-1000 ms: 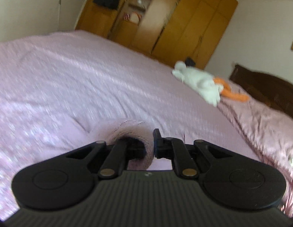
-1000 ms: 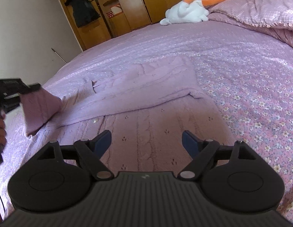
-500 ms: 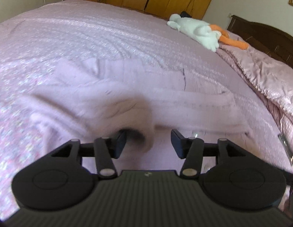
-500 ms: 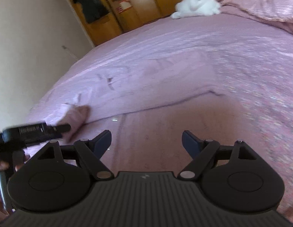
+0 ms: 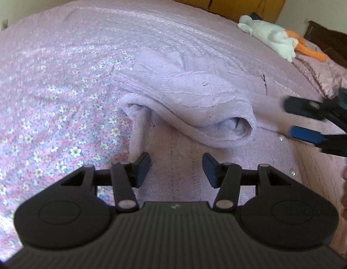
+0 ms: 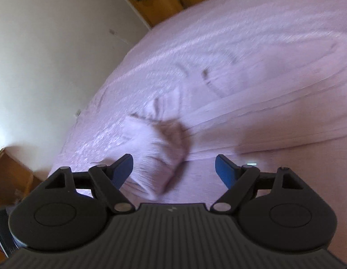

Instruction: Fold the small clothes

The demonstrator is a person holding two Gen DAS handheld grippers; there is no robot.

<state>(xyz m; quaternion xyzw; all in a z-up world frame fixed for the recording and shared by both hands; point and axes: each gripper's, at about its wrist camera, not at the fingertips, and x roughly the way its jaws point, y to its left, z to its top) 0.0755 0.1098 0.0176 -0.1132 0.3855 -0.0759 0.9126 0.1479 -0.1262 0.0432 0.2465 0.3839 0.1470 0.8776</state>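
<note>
On your far left the floral bedspread (image 5: 50, 112) runs out pink and flowered. Your left gripper (image 5: 176, 168) hangs over the near part of the lilac knitted sweater (image 5: 184, 94), its jaws spread apart with nothing between them. The sweater lies flat on the bed, one sleeve (image 5: 218, 123) folded across the body, its open cuff facing you. To the right, your right gripper (image 5: 292, 118) comes in low beside that cuff, fingers parted and empty; its own view is motion-blurred, with the sleeve (image 6: 157, 148) just ahead of its left finger. Far right, a white plush toy (image 5: 270, 35) lies near the headboard.
</note>
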